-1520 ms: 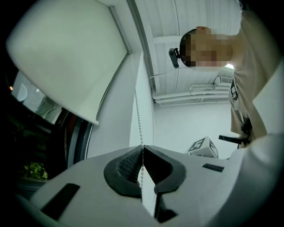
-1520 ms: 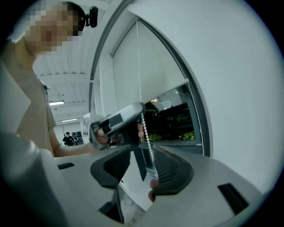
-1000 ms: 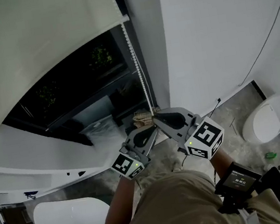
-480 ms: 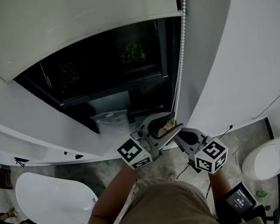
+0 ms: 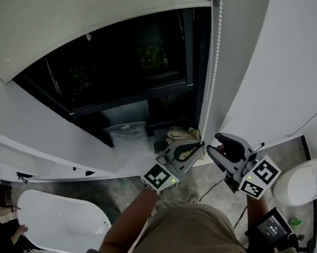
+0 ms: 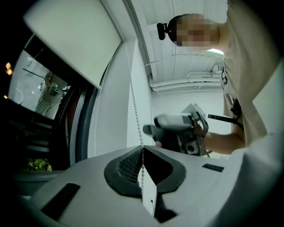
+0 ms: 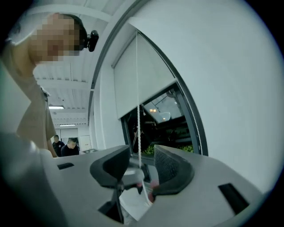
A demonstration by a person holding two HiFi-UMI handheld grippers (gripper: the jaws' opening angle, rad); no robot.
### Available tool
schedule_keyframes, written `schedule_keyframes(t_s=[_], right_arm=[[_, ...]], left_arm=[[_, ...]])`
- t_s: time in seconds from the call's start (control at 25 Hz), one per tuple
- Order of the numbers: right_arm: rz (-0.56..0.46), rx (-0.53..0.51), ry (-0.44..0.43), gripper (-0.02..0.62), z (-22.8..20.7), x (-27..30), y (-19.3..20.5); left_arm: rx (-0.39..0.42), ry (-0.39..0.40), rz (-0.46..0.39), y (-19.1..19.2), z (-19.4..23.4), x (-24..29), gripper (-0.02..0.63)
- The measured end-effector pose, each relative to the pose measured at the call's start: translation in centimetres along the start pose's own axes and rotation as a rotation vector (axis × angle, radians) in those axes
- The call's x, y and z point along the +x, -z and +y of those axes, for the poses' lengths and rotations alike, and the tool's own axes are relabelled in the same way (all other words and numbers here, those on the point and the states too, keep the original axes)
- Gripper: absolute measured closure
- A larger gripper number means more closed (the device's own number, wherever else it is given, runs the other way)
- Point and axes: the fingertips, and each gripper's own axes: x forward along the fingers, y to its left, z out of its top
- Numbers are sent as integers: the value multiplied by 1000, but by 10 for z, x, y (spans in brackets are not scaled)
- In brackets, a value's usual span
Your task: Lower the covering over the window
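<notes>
The chain (image 6: 133, 99) is clamped in the left gripper (image 6: 143, 148), whose jaws have just been closed on it. The right gripper (image 7: 142, 153), just beside, has just been opened, and the chain hangs between its parted jaws. The blind (image 5: 70, 18) is seen above both.

White roller blind (image 5: 99, 13) (partly down)

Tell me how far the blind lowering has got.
Done: roller blind covers the top; dark window glass below is bare. In hand: left claw, just closed, clamps the bead chain; right claw, just opening, has the chain between its jaws, unpressed. Left: more pulls.
</notes>
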Motion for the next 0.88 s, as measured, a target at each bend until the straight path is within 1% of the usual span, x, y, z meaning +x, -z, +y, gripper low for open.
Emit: schedule_keyframes(t_s=[0.08,0.16,0.2,0.24,0.28,0.36,0.4,0.44,0.48,0.52,0.6,0.68,0.76,0.8,0.84,0.88], right_arm=[[-7,-80,-10,440,12,7,-15],[-1,-149,14,442,16,13,-19],[1,-168,40,473,15,15,-19],[0,-169,63,579,13,16,-18],[-7,-152,78,585,10,16,-17],[-33,-115,106,588,2,13,-16],[-40,-109,123,589,-3,12,-14],[-33,-103,134,589,-7,11,-8],[-10,-96,135,590,-9,12,2],[22,-89,130,590,-8,13,14],[75,-71,109,590,-6,17,34],[89,-55,88,589,-3,20,39],[91,-60,77,589,0,21,40],[90,-62,73,589,2,21,40],[90,-64,69,589,4,19,40],[91,-67,63,589,6,17,40]], left_arm=[[-20,13,18,16,-11,-1,586],[-30,25,-3,11,-22,1,586],[-27,30,-3,7,-27,3,586],[-24,35,1,7,-30,4,586],[-26,43,6,8,-31,4,586],[-73,66,-5,7,-28,1,584],[-107,77,-27,4,-22,-4,563],[-138,77,-61,-3,-14,-9,470],[-156,65,-99,-14,-5,-14,426],[-155,50,-133,-28,2,-18,426],[-111,53,-174,-59,6,-15,426],[-61,88,-176,-82,-2,-1,426],[-26,89,-144,-85,-7,14,428],[-24,75,-130,-81,-5,18,481],[-46,65,-132,-76,-2,19,581],[-87,64,-154,-74,1,17,583]])
